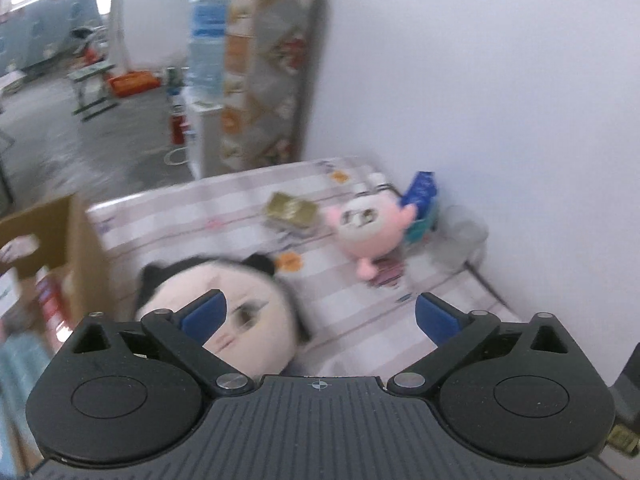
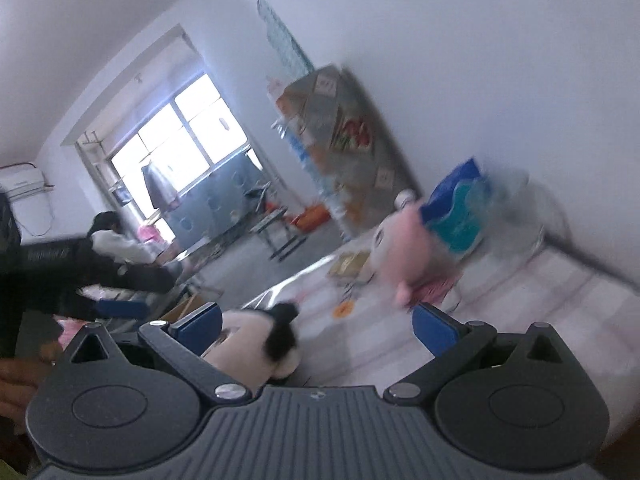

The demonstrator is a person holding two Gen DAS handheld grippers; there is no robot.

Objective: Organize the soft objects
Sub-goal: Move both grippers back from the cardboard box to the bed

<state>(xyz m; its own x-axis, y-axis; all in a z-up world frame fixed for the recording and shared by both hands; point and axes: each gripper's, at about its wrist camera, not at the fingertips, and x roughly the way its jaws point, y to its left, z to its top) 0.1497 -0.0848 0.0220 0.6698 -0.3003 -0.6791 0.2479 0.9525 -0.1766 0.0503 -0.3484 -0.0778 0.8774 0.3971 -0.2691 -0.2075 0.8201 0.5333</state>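
A plush doll head with black hair and a pale face (image 1: 240, 316) lies on the striped pink-and-white bed cover (image 1: 352, 320), just beyond my left gripper (image 1: 320, 314), which stands open with nothing between its blue pads. A small pink plush (image 1: 366, 232) sits farther back near the wall. In the right wrist view the same doll head (image 2: 260, 344) lies close beyond the left finger of my right gripper (image 2: 316, 322), also open and holding nothing. The pink plush (image 2: 404, 256) sits beyond it. Both views are blurred.
A blue-and-teal pack (image 1: 420, 200) leans by the wall behind the pink plush, with a small gold box (image 1: 290, 210) beside it. An open cardboard box (image 1: 52, 248) stands left of the bed. A person in dark clothes (image 2: 100, 264) is at the left of the right wrist view.
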